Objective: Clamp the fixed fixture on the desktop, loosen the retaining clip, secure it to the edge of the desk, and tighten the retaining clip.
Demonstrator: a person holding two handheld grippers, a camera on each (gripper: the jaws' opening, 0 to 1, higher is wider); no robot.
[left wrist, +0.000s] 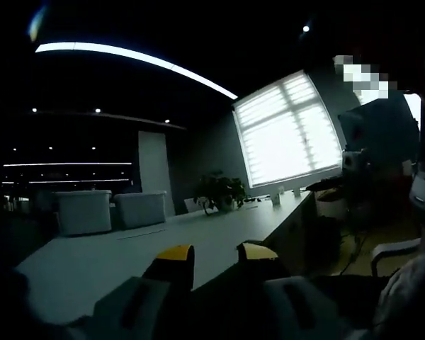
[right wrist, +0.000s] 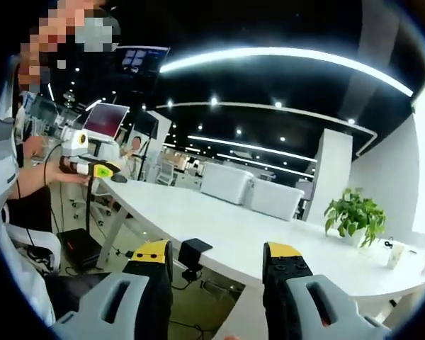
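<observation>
A small black fixture [right wrist: 195, 249] sits on the near edge of the long white desk [right wrist: 227, 227], and a dark part of it hangs below the edge. My right gripper [right wrist: 218, 256] hovers open in front of it, apart from it, its yellow-tipped jaws framing the fixture in the right gripper view. At the far left, a hand holds a yellow-tipped gripper [right wrist: 99, 170] over the desk's end; it looks like my left one. In the dim left gripper view, my left gripper [left wrist: 217, 255] stands open above the desk [left wrist: 127, 258] with nothing between its jaws.
Two white bins [right wrist: 251, 190] [left wrist: 110, 210] stand at the desk's far side. A potted plant [right wrist: 354, 212] [left wrist: 219, 191] is near the bright window [left wrist: 287, 134]. Small cups [right wrist: 393, 256] stand beside it. Cables and a black box [right wrist: 74, 244] lie under the desk. A person [right wrist: 14, 177] is at the left.
</observation>
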